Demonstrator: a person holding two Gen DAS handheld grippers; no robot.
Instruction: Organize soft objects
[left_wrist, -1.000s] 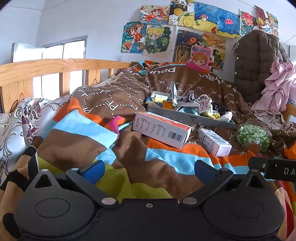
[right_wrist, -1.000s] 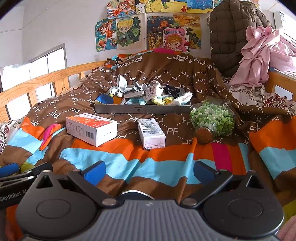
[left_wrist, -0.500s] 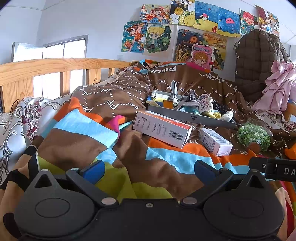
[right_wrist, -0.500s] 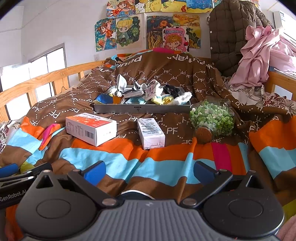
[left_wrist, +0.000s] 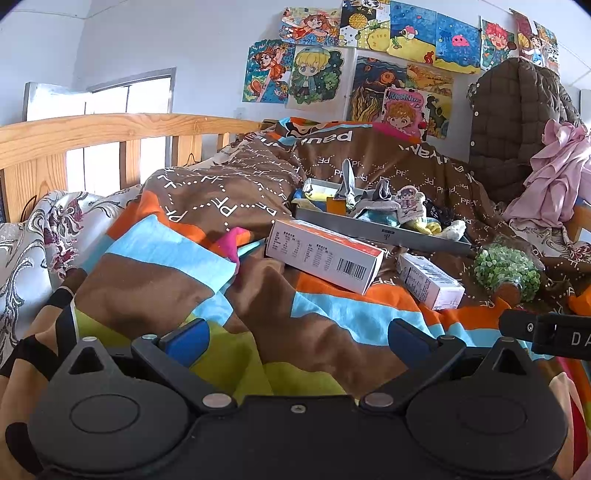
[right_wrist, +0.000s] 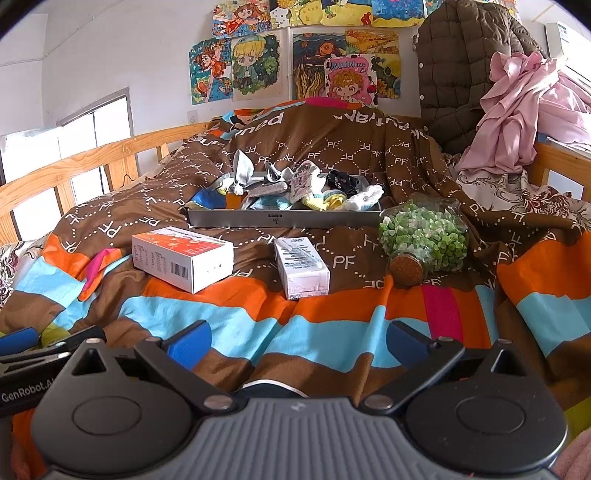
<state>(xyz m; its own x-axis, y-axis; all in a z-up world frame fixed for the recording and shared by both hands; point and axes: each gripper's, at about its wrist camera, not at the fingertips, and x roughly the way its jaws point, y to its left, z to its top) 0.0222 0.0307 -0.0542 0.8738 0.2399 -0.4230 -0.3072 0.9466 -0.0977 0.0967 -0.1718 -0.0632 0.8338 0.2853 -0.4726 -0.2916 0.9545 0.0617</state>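
Bed quilt (right_wrist: 332, 321) lying rumpled under both tools. Left hand-held gripper (left_wrist: 295, 341) hovering low over it, jaws spread wide, gripping nothing. Right hand-held gripper (right_wrist: 297, 341) doing likewise, empty. Soft socks (right_wrist: 295, 188) sitting heaped in grey tray (right_wrist: 284, 218) further back, beyond two boxes (right_wrist: 183, 256) and corked jar (right_wrist: 424, 236).

We see a bed (right_wrist: 110, 162) with a wooden side rail, covered by a quilt (right_wrist: 332, 317) in brown, orange and light-blue bands. Directly on the quilt lies a grey tray (right_wrist: 284, 218) heaped with small soft items. Nearer to us lie an orange-topped white box (right_wrist: 183, 258) and, well apart from it, a smaller white carton (right_wrist: 301, 273). A cork-stoppered glass jar (right_wrist: 424, 236) of green bits lies on its side just beside the tray's right end.
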